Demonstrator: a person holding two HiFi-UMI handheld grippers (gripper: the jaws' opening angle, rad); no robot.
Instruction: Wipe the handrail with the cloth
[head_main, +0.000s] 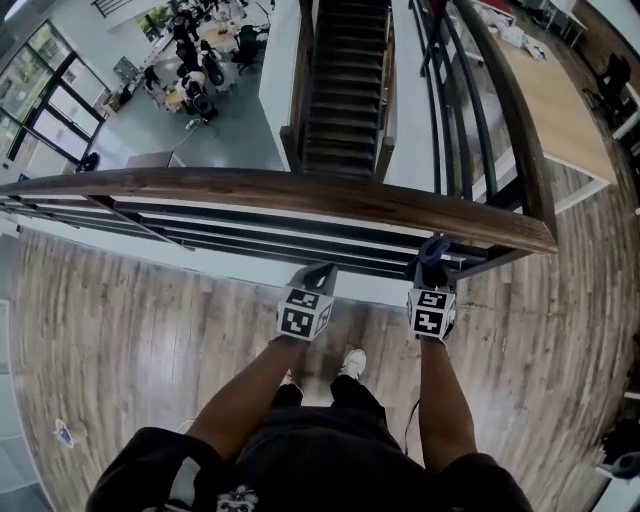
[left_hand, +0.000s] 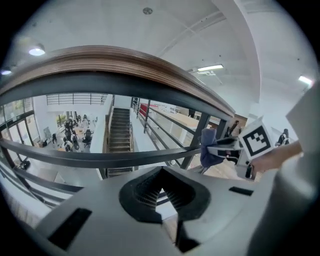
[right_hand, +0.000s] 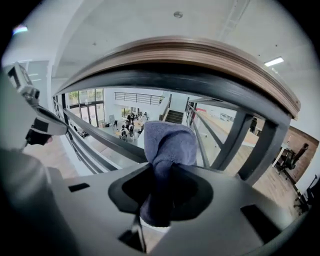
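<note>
**Cloth poised under the handrail**

The right hand-held gripper (right_hand: 161, 187) pinches a blue-grey cloth (right_hand: 168, 144). Its bunched top sits just below the wooden handrail (head_main: 300, 192) and does not appear to touch it. To its left, the left hand-held gripper (left_hand: 163, 194) is pressed together, empty. A good wipe likely means lifting the cloth onto the rail and keeping steady pressure.

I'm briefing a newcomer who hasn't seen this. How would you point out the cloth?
Follow the long brown wooden handrail along the balcony edge toward its right corner. Just below it, the right tongs pinch a bunched blue-grey cloth, the only soft thing among dark metal bars; the left tongs hold nothing.
</note>
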